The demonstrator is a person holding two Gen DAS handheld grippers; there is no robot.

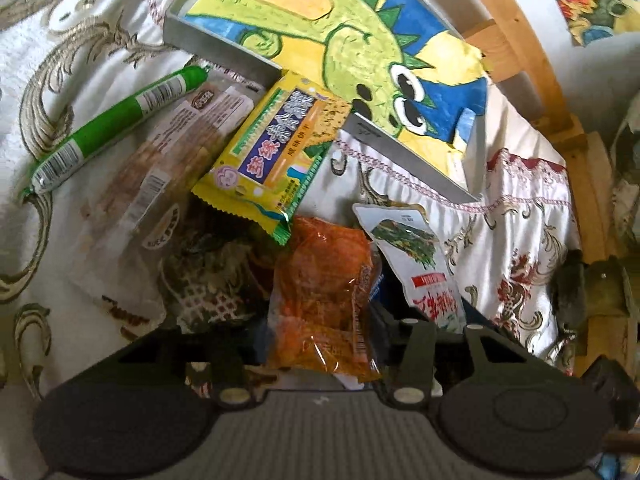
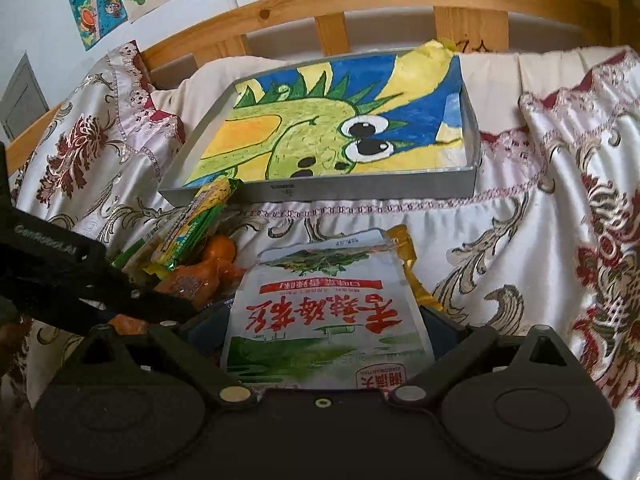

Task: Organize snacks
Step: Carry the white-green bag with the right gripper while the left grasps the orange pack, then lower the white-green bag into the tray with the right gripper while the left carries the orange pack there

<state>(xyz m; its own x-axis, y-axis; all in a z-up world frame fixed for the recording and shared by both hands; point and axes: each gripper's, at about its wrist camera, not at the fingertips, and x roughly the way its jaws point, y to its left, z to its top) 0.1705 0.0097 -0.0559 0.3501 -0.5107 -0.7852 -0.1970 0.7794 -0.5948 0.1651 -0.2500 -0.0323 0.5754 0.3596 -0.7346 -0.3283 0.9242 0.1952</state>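
A metal tray (image 1: 216, 46) lined with a dinosaur drawing lies on the bedcloth, also at tray (image 2: 360, 192). My left gripper (image 1: 320, 320) is shut on an orange snack packet (image 1: 324, 292), which sticks up between its fingers. My right gripper (image 2: 324, 320) is shut on a white-and-green packet (image 2: 328, 320) with red lettering, seen tilted up in the left wrist view as white packet (image 1: 416, 264). A yellow cracker packet (image 1: 276, 152) leans on the tray's near corner. Beside it lie a clear biscuit packet (image 1: 160, 184) and a green sausage stick (image 1: 116, 124).
A dark patterned packet (image 1: 212, 272) lies under the pile. A yellow pouch (image 2: 408, 256) peeks from behind the white packet. A wooden bed rail (image 2: 360, 4) runs behind the tray, with drawings (image 2: 96, 4) on the wall. Patterned satin cloth (image 2: 540, 240) spreads to the right.
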